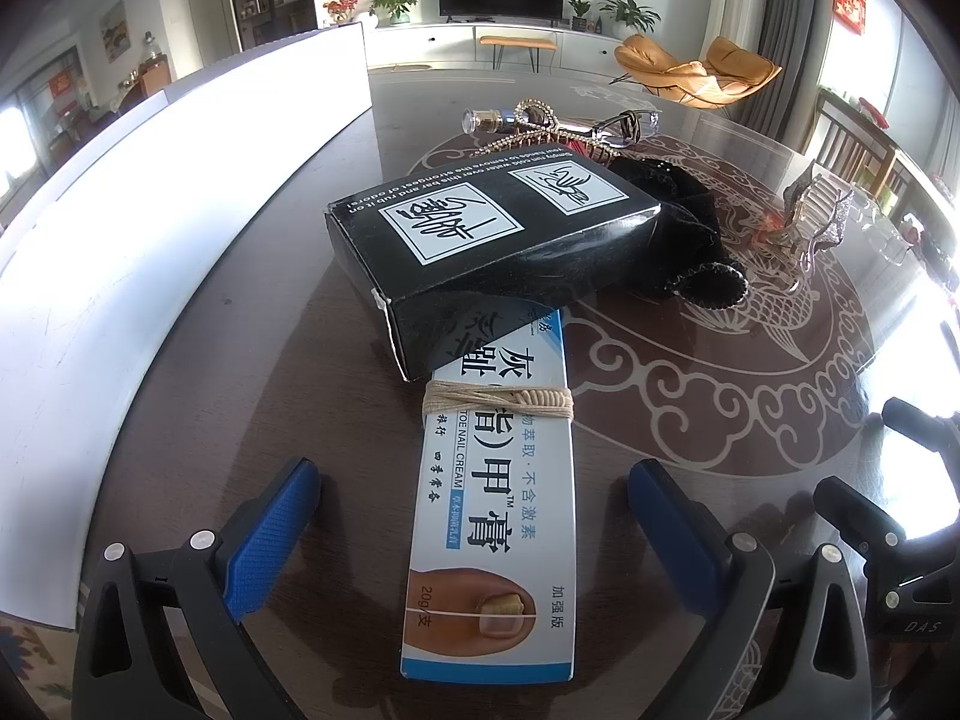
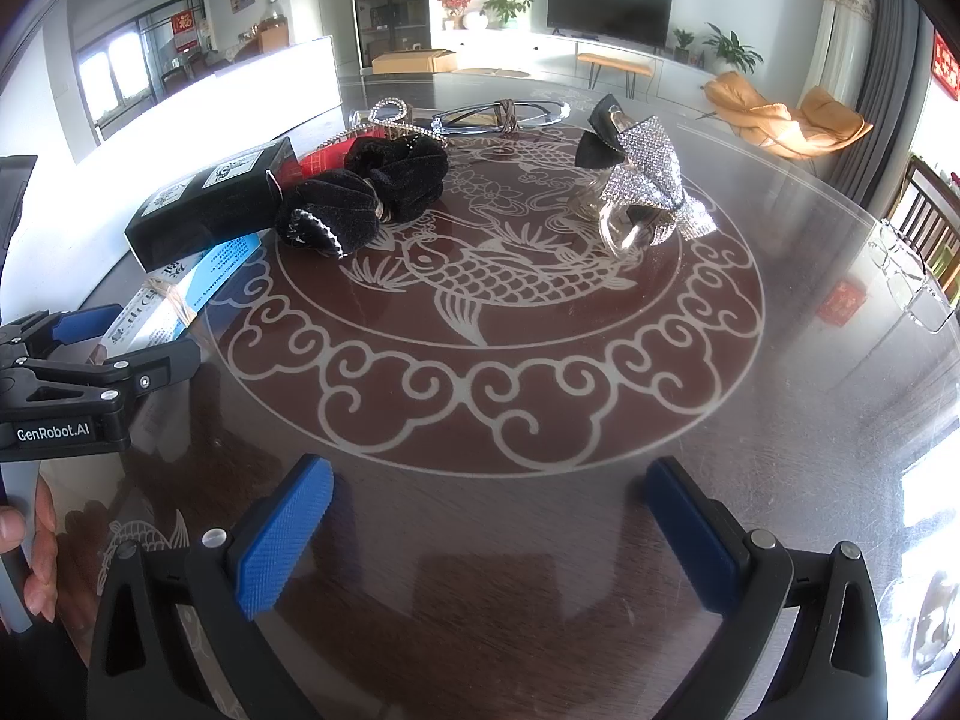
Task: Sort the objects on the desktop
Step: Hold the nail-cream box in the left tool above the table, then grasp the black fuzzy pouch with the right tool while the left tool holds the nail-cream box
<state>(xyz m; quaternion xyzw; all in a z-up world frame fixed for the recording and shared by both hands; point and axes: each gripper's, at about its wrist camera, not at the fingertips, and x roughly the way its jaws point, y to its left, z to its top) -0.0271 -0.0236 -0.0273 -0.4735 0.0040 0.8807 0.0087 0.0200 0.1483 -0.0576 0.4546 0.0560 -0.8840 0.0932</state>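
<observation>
— Right under my left gripper [image 1: 474,531], what lies there?

— Nail cream box [image 1: 492,516]: long, white and blue, printed with large Chinese characters, "TOE NAIL CREAM" and a picture of a toe at the near end. A beige cord [image 1: 498,405] is wound around its middle. It lies flat on the table [image 1: 270,372], between my spread blue fingers [image 1: 273,540], which do not touch it. Both pads stand wide apart and hold nothing.

— And on top of it?

— A black box [image 1: 498,258] with two white squares of calligraphy rests tilted across the far end of the cream box. Just behind it lies a black velvet scrunchie [image 2: 366,201], touching the box's far corner.

— Farther out?

— A rhinestone hair clip [image 2: 399,117] and dark-framed glasses [image 2: 501,114] lie beyond the scrunchie. Well to the right, on the carp pattern, sits a sparkling bow clip [image 2: 645,180] with a clear claw. A white board [image 1: 120,228] stands along the left edge.

— Your right gripper [image 2: 489,540]?

— Released as well, jaws wide, hovering above bare glass, well apart from everything.
</observation>
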